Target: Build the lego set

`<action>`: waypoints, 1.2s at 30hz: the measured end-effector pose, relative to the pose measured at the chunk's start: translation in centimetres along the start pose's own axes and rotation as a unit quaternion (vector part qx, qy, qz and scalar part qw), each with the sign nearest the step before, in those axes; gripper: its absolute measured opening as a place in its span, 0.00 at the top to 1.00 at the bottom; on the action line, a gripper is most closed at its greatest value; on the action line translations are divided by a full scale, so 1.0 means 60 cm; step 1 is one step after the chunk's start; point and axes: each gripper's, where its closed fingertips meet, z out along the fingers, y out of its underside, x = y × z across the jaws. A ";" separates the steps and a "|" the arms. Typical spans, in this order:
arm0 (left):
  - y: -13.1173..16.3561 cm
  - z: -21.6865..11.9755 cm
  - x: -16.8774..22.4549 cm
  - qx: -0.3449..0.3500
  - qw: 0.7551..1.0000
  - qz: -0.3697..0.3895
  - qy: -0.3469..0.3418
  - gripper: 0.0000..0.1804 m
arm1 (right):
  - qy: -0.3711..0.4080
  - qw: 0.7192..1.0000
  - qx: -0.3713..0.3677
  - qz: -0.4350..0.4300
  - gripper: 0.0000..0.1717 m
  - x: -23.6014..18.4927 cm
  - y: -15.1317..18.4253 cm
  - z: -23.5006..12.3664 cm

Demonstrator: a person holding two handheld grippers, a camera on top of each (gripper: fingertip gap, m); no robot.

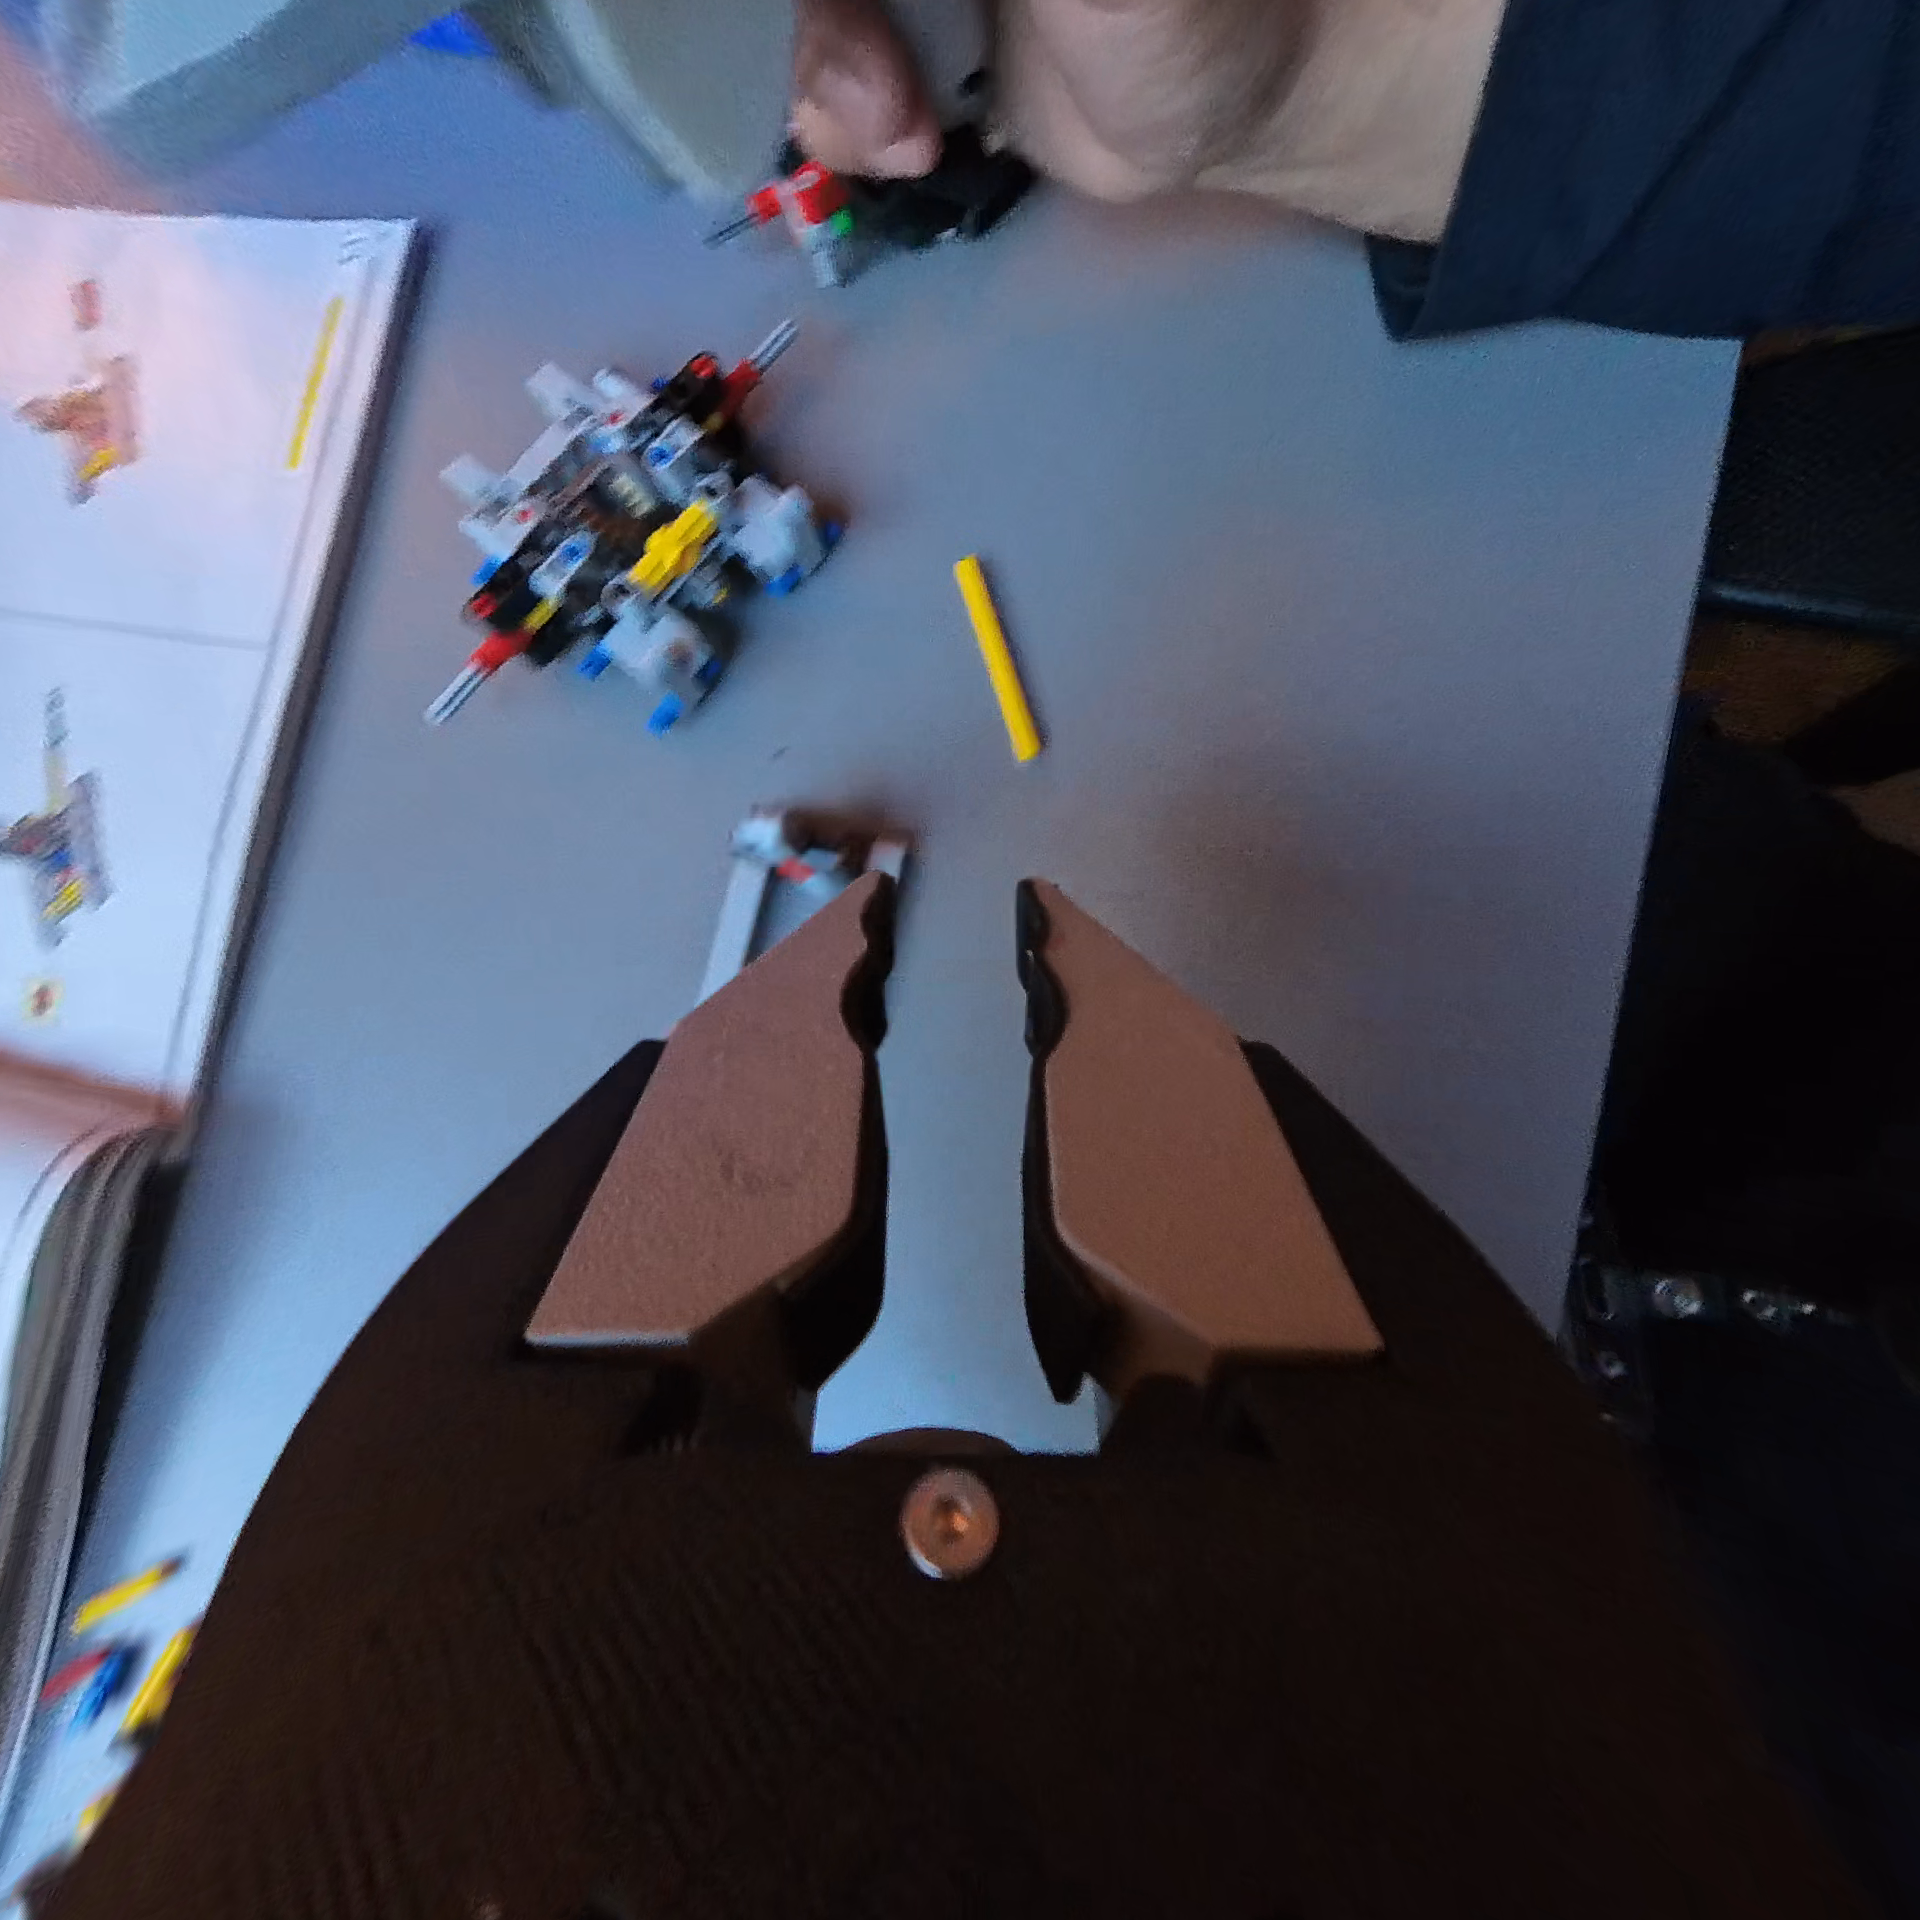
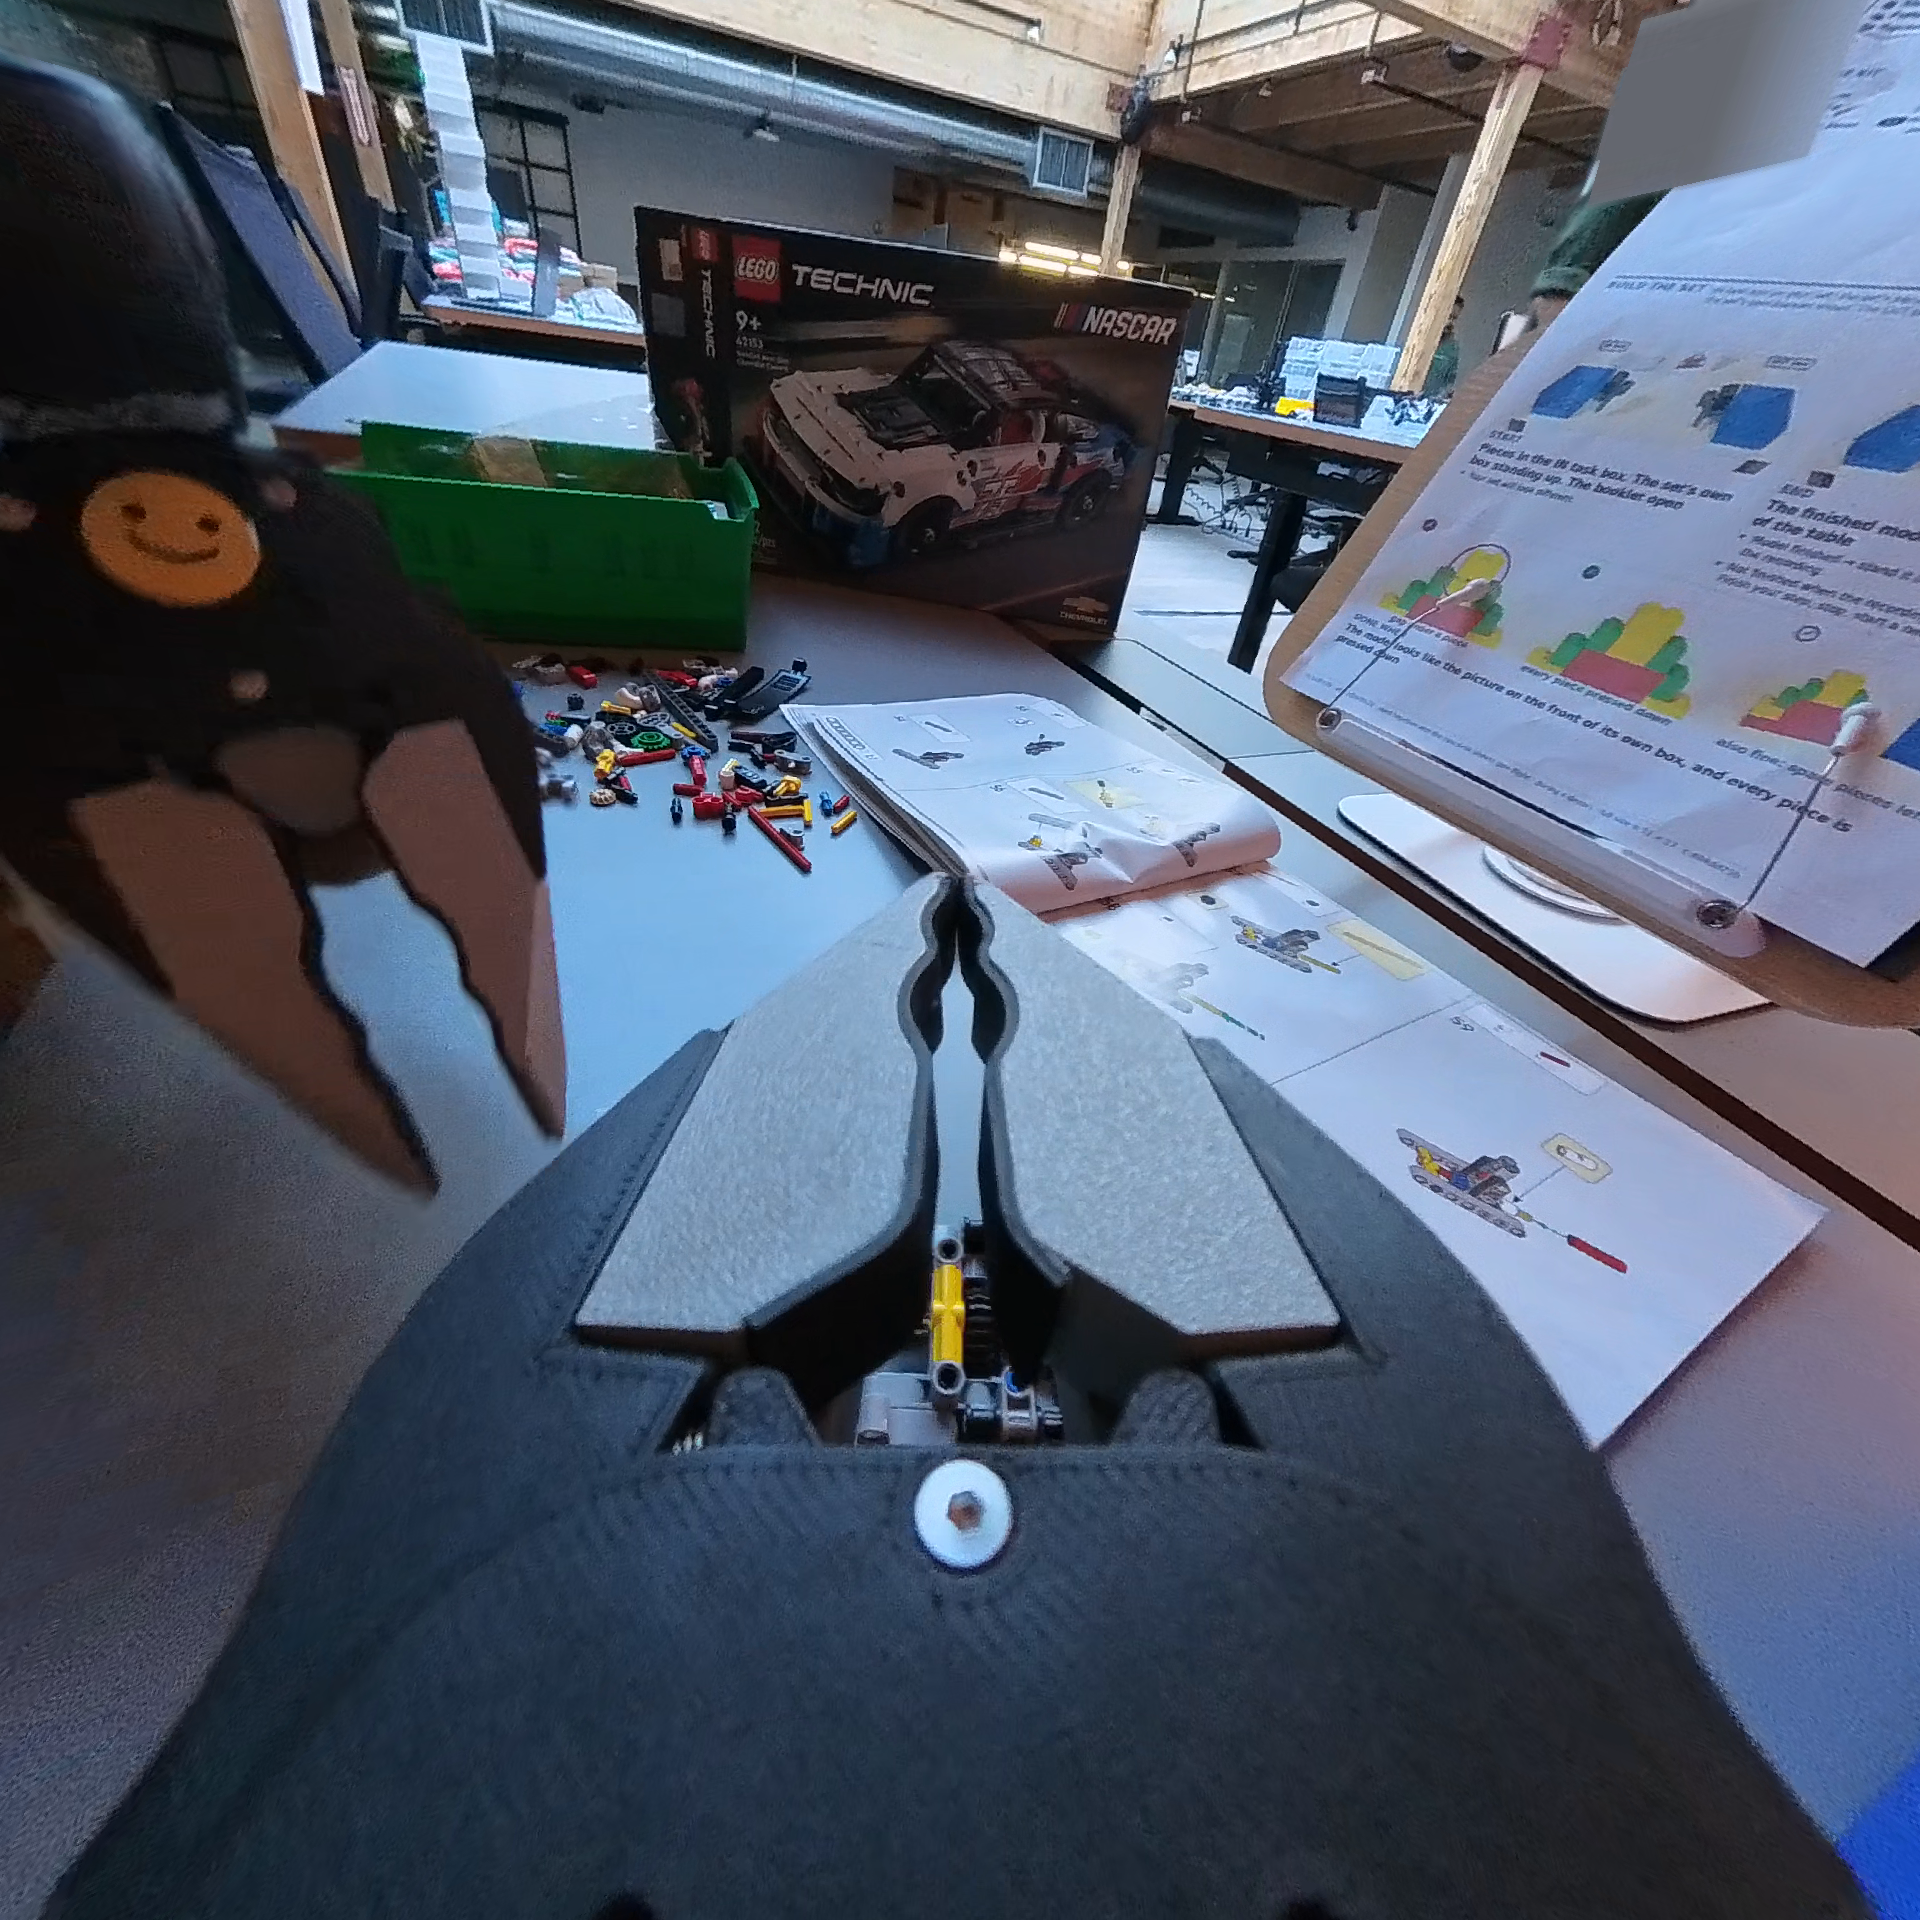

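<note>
Left gripper (image 1: 956, 894) hanging slack, nothing between the pads, over grey table (image 1: 1299, 623). Small grey frame piece (image 1: 800, 862) lying at 10 o'clock off the tips, partly under one finger; contact unclear. Yellow axle (image 1: 997, 657) at 12, brick assembly (image 1: 634, 540) at 11. Right gripper (image 2: 961, 899) clenched, pads meeting on air.

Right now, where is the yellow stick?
In the left wrist view, the yellow stick lies flat on the grey table, just ahead of the open left gripper and right of the small brick model.
</note>
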 end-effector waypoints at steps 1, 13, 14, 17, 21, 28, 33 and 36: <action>0.012 -0.013 -0.016 -0.002 1.000 -0.008 -0.012 0.88 | -0.002 1.000 0.000 0.002 1.00 0.000 0.000 0.000; 0.069 0.040 -0.063 -0.045 0.997 0.046 0.047 0.70 | -0.009 1.000 -0.015 -0.007 1.00 -0.008 0.014 0.009; 0.066 0.044 -0.065 -0.040 0.997 0.044 0.052 0.72 | -0.004 1.000 -0.011 -0.010 1.00 -0.007 0.012 0.008; 0.067 0.047 -0.069 -0.039 0.996 0.036 0.073 0.78 | -0.004 1.000 -0.005 -0.011 1.00 -0.008 0.007 0.006; 0.073 0.043 -0.070 -0.032 0.995 0.045 0.086 0.78 | -0.011 1.000 -0.008 -0.011 1.00 -0.013 0.009 0.009; 0.083 0.030 -0.049 0.051 0.993 0.039 0.095 0.78 | -0.024 0.999 -0.028 -0.007 1.00 -0.019 0.028 0.021; 0.086 0.026 -0.049 0.062 0.993 0.044 0.093 0.78 | -0.008 1.000 -0.027 -0.004 1.00 -0.007 0.033 0.023; 0.087 0.025 -0.048 0.061 0.993 0.037 0.090 0.78 | 0.002 1.000 -0.027 -0.003 1.00 0.001 0.033 0.020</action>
